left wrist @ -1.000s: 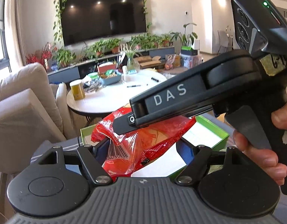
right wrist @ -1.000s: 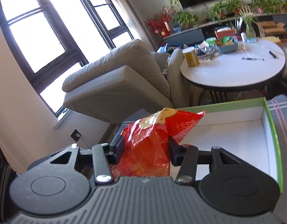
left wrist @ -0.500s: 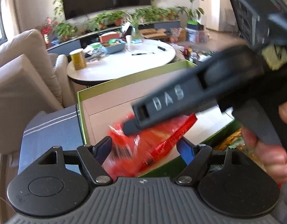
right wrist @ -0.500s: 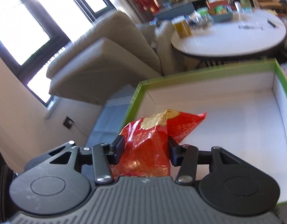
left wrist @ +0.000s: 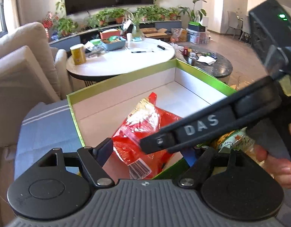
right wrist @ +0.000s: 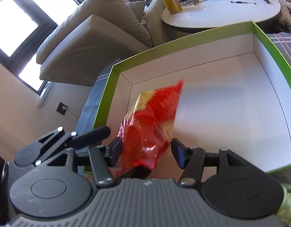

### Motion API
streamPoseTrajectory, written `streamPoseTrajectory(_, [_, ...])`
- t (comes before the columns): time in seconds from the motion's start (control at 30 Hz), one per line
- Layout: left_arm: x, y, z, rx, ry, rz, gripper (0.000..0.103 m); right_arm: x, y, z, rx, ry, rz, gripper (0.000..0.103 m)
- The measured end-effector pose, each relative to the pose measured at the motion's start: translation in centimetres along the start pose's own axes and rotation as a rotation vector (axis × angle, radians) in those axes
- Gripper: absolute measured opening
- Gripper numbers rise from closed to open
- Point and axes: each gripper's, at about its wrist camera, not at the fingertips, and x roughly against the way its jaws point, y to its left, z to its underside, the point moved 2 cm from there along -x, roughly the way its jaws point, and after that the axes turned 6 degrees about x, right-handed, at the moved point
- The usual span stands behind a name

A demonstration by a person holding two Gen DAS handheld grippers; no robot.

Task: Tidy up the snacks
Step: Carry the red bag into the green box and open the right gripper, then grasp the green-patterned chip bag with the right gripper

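A red snack bag hangs low inside a white box with a green rim, near its front left corner. My right gripper is shut on the bag's lower part, a pad on each side. One of its fingers, marked DAS, crosses the left wrist view over the bag. My left gripper straddles the same bag with its jaws opening; its left finger stands a little off the foil. A hand holds the right gripper.
More snack packs lie just right of the box. The box rests on a blue striped cloth. Behind it are a round white table with a yellow can, a beige sofa and a dark low table.
Both grippers have sunk and tipped downward, bringing the red bag from above the box down into it. The left gripper's fingers have spread wider around the bag.
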Motion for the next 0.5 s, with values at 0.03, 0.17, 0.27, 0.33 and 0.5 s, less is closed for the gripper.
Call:
streamPoseTrajectory(0.03, [0.4,0.0,-0.1,-0.001,-0.003,-0.011,0.078,0.5,0.3,0.1,0.017,-0.014,0.024,0.091])
streamPoseTrajectory(0.17, [3.3,-0.1,-0.3,0.014,-0.06,-0.01,0.082,3.7,1.9,-0.6,0.112,-0.115,0.088,0.091])
streamPoseTrajectory(0.27, [5.5,-0.5,-0.5,0.015,-0.117,-0.028,0.085,6.2,3.1,-0.5,0.142,-0.179,0.093,0.091])
streamPoseTrajectory(0.33, [6.8,-0.7,-0.2,0.019,-0.152,-0.045,0.086,7.6,3.8,-0.1,0.156,-0.212,0.085,0.091])
streamPoseTrajectory(0.5, [10.1,-1.4,0.9,0.053,-0.228,-0.1,0.091,10.6,4.5,1.6,0.198,-0.262,0.114,0.092])
